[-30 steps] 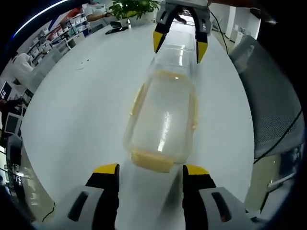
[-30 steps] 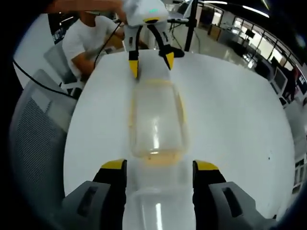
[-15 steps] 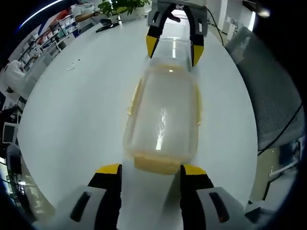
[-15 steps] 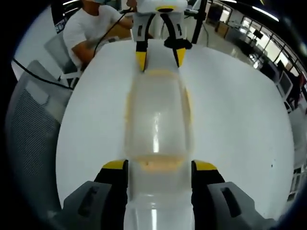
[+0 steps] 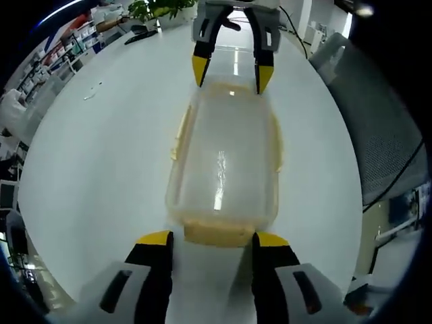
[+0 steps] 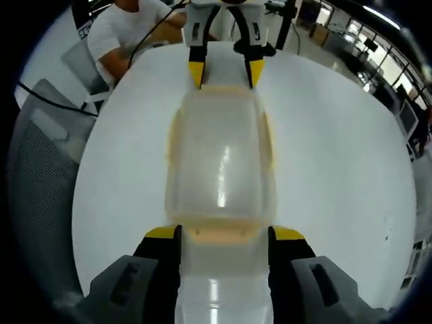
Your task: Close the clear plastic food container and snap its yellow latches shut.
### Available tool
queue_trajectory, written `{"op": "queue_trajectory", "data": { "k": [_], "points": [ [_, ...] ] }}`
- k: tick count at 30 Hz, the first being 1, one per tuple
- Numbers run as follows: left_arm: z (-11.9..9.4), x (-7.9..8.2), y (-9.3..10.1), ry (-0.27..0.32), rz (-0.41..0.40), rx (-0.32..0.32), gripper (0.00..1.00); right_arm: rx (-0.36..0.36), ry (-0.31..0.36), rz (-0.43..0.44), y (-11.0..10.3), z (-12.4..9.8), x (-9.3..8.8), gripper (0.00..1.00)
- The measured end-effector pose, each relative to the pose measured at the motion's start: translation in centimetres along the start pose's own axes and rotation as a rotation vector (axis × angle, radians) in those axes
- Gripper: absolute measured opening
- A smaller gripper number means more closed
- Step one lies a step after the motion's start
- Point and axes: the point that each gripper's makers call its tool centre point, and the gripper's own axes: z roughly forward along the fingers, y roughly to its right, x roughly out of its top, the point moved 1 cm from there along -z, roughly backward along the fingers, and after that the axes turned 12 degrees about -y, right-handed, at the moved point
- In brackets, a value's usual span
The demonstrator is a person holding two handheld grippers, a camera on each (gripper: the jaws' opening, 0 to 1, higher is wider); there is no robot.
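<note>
1. Since the earlier frames both grippers have been brought in toward the container (image 5: 224, 162), one at each short end, so that it now sits larger between the jaws in both views
2. The container is seen lying lengthwise on the white table (image 5: 101, 155), well in from its curved edges, with the clear lid (image 6: 221, 158) laid on top and not visibly pressed home
3. The left gripper (image 5: 209, 237) is held wide open; its yellow-tipped jaws stand either side of the near yellow latch (image 5: 214, 233) and nothing is gripped
4. The right gripper (image 6: 223, 233) is likewise spread wide, its jaws flanking the latch at the opposite end (image 6: 219, 234), with nothing held; it is also seen at the far end in the left gripper view (image 5: 227, 67)
5. The side latches (image 5: 181, 131) are seen flared outward, so they are judged still unfastened
6. The step in hand is judged to be the seating of the lid and the snapping of the end latches
7. Pressure is best applied at both ends together, so that the container is not slid across the table
8. The lid should be squared on the rim first; a latch forced over a skewed lid may spring back
</note>
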Motion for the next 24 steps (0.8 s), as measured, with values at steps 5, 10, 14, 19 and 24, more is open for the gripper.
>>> {"op": "queue_trajectory", "data": {
  "k": [5,10,14,19,24],
  "points": [
    [0.28,0.21,0.29,-0.003,0.023,-0.017,0.37,0.019,-0.009,-0.007,-0.16,0.47,0.02,0.49],
    [0.31,0.37,0.42,-0.009,0.049,-0.026,0.36,0.033,-0.007,-0.001,-0.18,0.39,-0.18,0.49],
    [0.39,0.55,0.62,-0.024,0.070,-0.030,0.35,0.035,-0.008,0.001,-0.30,0.43,-0.30,0.48],
    [0.38,0.70,0.70,-0.023,0.072,-0.031,0.34,0.030,-0.010,0.005,-0.40,0.41,-0.48,0.38],
    [0.34,0.72,0.73,-0.029,0.074,-0.028,0.34,0.029,-0.010,0.005,-0.43,0.37,-0.46,0.38]
  ]
}}
